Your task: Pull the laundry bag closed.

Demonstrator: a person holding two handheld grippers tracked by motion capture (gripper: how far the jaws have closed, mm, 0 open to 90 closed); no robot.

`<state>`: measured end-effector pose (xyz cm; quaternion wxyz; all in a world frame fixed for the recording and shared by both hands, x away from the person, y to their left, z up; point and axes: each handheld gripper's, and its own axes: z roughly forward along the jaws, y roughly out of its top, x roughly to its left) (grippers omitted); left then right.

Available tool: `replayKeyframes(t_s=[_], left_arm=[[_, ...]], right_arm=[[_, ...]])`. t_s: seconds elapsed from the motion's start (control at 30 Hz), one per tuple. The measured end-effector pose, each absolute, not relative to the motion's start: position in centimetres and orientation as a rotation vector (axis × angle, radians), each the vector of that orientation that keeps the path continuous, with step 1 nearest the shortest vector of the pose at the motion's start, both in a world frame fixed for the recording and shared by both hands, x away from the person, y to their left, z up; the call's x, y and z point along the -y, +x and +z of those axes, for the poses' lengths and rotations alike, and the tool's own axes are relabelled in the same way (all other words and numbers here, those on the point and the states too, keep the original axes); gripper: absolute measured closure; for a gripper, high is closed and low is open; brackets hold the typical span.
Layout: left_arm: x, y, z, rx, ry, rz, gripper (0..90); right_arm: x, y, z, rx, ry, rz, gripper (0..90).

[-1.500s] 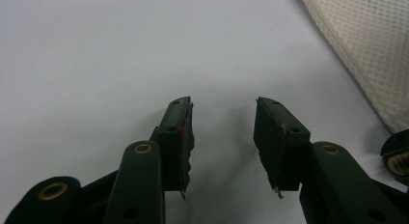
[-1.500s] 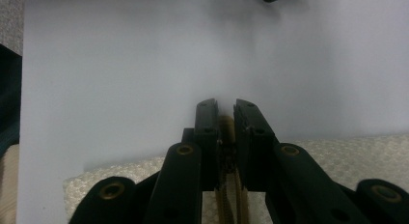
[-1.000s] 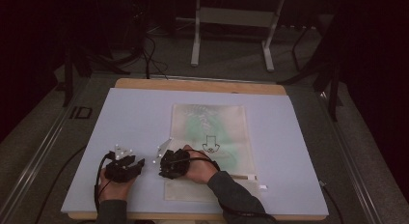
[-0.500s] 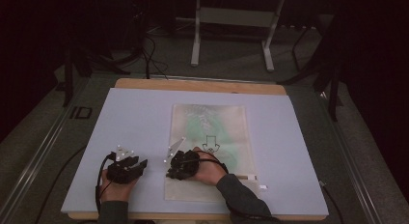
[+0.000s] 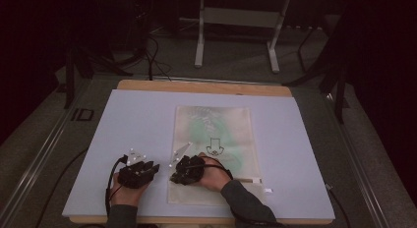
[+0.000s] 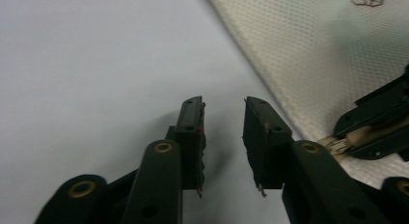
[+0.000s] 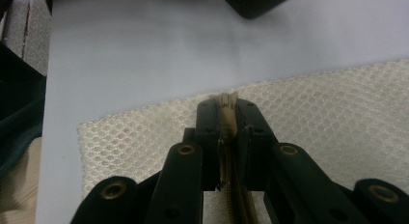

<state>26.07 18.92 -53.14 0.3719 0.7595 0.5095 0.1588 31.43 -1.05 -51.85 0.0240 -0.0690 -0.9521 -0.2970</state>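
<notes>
Right gripper [image 7: 225,119] pinches the mesh bag [image 7: 337,118] zipper tape [image 7: 226,104]; left gripper [image 6: 223,119] jaws, just closing, stand apart and empty

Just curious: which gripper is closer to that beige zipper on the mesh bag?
Right. The right gripper is clamped on the zipper; the left gripper hovers beside the mesh bag, jaws apart.

A pale lilac-grey sheet [image 5: 147,125] covers the desk [image 5: 204,86], whose wooden edge shows as a light strip along the far side. Beyond the desk, the floor [image 5: 236,71] is grey and dim. A grey metal stand [image 5: 238,21] with two legs rests on the floor just past the desk's far edge. Dark cables [image 5: 147,61] trail over the floor left of the stand. The room behind the stand lies in deep shadow.
</notes>
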Motion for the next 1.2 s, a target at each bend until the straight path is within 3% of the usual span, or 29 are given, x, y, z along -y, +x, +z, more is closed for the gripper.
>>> replayKeyframes(t_s=[0.3,0.63,1.2], left_arm=[[-17.0,26.7,-53.3,-1.237,1.979,0.369,83.0],[-15.5,26.8,-53.4,-1.187,2.005,0.346,88.6],[-15.2,26.9,-53.7,-1.154,2.01,0.262,87.8]], right_arm=[[1.5,31.1,-52.2,2.937,-0.258,-0.983,81.5],[1.6,30.9,-52.3,2.941,-0.268,-1.004,81.3],[1.6,30.7,-52.3,2.959,-0.26,-1.003,81.3]])
